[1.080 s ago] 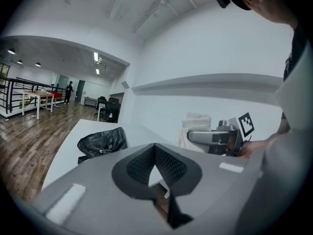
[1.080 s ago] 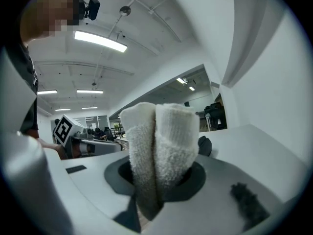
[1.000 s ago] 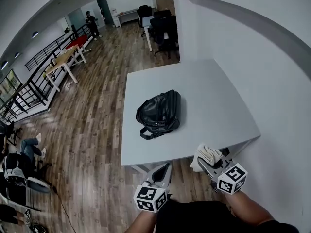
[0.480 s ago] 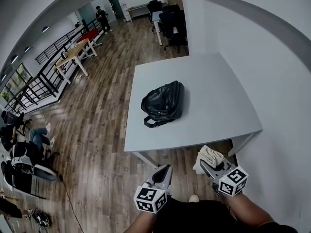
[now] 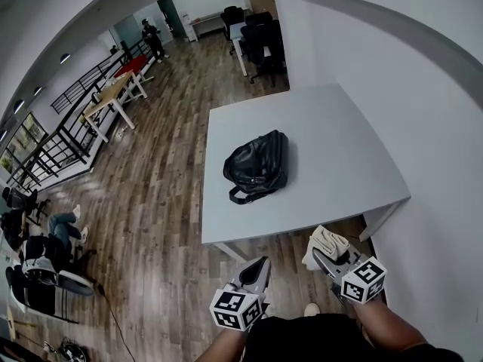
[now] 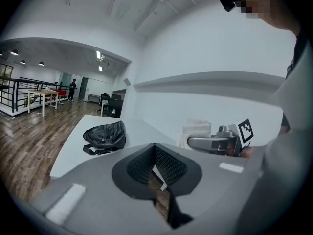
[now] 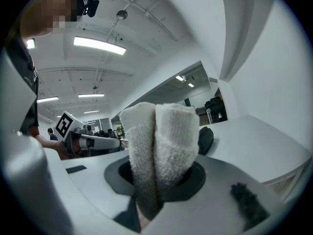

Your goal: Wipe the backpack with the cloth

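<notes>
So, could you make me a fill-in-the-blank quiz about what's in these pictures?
The right gripper is shut on a folded white ____.
The black backpack lies on the grey ____.
The left gripper has its jaws together and holds ____.
Missing words: cloth; table; nothing.

— What sort of place is this?
— An open-plan office; black swivel chairs (image 5: 260, 40) cluster at the far end; a plain white worktop (image 5: 332, 149) stands with its edge to a bare white wall.
— What else shows it?
— Wood-plank floor (image 5: 162, 179) throughout; a long table (image 5: 104, 98) beside a black railing (image 5: 53, 138); strip lights (image 7: 99, 45) on the ceiling; a person (image 5: 151, 35) standing far off.
</notes>
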`<state>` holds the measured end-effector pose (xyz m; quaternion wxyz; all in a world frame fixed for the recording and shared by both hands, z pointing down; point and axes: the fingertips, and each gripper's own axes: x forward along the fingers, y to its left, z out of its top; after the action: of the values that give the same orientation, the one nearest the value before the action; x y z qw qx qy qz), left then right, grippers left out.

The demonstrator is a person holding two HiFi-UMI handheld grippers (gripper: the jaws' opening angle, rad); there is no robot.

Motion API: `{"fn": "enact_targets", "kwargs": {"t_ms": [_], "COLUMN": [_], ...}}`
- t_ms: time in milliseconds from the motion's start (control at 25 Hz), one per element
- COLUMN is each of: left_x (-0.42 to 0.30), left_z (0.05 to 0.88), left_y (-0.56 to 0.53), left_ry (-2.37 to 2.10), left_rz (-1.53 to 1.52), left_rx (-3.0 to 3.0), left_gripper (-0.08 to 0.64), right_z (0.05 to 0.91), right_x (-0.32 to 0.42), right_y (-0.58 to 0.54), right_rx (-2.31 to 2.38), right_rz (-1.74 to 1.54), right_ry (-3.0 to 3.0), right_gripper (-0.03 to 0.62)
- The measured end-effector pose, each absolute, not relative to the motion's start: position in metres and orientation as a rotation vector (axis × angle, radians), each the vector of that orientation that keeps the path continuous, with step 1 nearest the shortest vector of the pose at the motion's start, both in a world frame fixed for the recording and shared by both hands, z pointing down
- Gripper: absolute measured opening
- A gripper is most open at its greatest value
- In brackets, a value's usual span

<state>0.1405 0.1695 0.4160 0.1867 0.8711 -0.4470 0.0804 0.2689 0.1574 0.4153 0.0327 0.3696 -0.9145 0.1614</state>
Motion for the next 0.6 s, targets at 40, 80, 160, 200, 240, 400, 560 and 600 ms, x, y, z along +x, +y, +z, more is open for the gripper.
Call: {"fn": "enact_targets", "kwargs": {"t_ms": [40, 80, 160, 200, 240, 400, 560, 600], "left_x": [0.136, 0.131, 0.119, 0.113, 0.106, 0.079, 0.057, 0.052], "left_z": [0.415, 0.415, 0.416, 0.416, 0.416, 0.415, 0.422, 0.422], "left_y": [0.170, 0.170, 0.170, 0.170, 0.171, 0.176, 0.179, 0.179], "left_ry": [-1.250, -1.245, -1.240, -1.239, -1.238, -1.238, -1.242, -1.243], "left_rz": [0.227, 0.228, 0.226, 0.225, 0.223, 0.215, 0.218, 0.216], "left_rx": [2.459, 2.464, 2.468, 2.468, 2.467, 2.459, 2.438, 2.437], "left_gripper": [0.006, 0.006, 0.006, 0.006, 0.006, 0.006, 0.006, 0.006], "right_z": [0.415, 0.416, 0.416, 0.415, 0.413, 0.407, 0.411, 0.411], "right_x": [0.263, 0.257, 0.244, 0.237, 0.230, 0.204, 0.183, 0.178], "right_y": [0.158, 0.159, 0.160, 0.161, 0.163, 0.168, 0.172, 0.173], "right_rx": [1.145, 1.151, 1.157, 1.159, 1.160, 1.158, 1.145, 1.140], "right_rz": [0.498, 0.498, 0.496, 0.495, 0.492, 0.475, 0.488, 0.489], "right_ry": [-2.810, -2.806, -2.802, -2.801, -2.801, -2.807, -2.801, -2.798], "right_gripper": [0.089, 0.089, 0.089, 0.089, 0.089, 0.089, 0.089, 0.089]}}
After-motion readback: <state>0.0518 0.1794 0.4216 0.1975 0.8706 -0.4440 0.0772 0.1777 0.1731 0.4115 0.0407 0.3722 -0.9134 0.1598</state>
